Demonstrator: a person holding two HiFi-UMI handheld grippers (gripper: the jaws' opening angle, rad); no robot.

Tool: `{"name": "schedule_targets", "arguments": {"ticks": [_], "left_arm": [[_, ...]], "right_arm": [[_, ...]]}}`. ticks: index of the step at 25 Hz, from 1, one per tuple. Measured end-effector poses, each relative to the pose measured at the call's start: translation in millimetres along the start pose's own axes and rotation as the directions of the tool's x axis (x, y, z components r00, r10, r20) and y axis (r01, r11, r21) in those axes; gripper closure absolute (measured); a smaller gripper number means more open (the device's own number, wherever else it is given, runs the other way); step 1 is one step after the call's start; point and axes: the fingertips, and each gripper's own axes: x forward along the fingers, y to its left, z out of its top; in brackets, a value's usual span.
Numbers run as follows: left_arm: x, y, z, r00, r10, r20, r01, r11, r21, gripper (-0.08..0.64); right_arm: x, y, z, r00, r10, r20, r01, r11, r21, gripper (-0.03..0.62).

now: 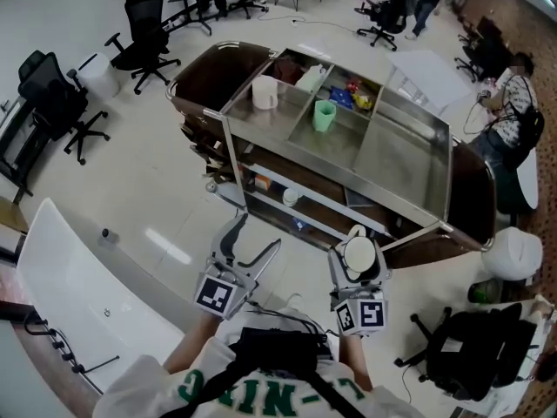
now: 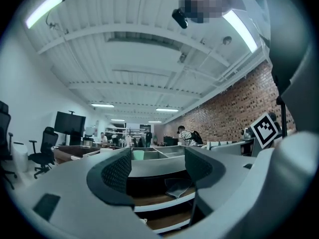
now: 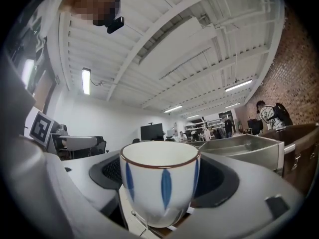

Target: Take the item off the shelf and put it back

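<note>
Fingers [image 3: 219, 176] of right gripper [image 1: 358, 249] clamped on upright white cup [image 3: 159, 183] with blue marks, clear of shelf [image 1: 409, 159]. Those of left gripper [image 2: 158, 171] stand apart, empty, facing shelf.

We stand before the shelf unit [image 1: 405, 159], whose top is split into three compartments side by side. A mug [image 1: 265, 91] stands in the left one and a cup [image 1: 324, 116] in the middle one, with packets [image 1: 352, 97] behind it. Our left tool [image 1: 259, 232] and right tool [image 1: 359, 259] hang side by side just before the unit (the right one has a teacup [image 3: 159, 183] between its jaws). Office chairs [image 1: 144, 29] stand beyond the unit to the left, and a table [image 1: 78, 294] lies at our left.
</note>
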Motion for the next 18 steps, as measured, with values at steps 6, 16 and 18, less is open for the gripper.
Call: {"name": "schedule_targets", "arguments": {"ticks": [6, 16, 18], "left_arm": [[-1, 7, 8, 1.000, 0.002, 0.031, -0.002, 1.000, -0.017, 0.222], [-13, 18, 1, 0.999, 0.043, 0.010, -0.042, 0.998, -0.045, 0.222], [-17, 20, 2, 0.999, 0.050, 0.011, -0.049, 0.998, -0.045, 0.222]], "right_arm": [[5, 2, -4, 1.000, -0.001, -0.016, 0.000, 1.000, -0.020, 0.183], [12, -2, -59, 0.993, 0.003, -0.119, -0.007, 1.000, -0.030, 0.183], [12, -4, -68, 0.991, -0.002, -0.130, -0.002, 1.000, -0.028, 0.183]]}}
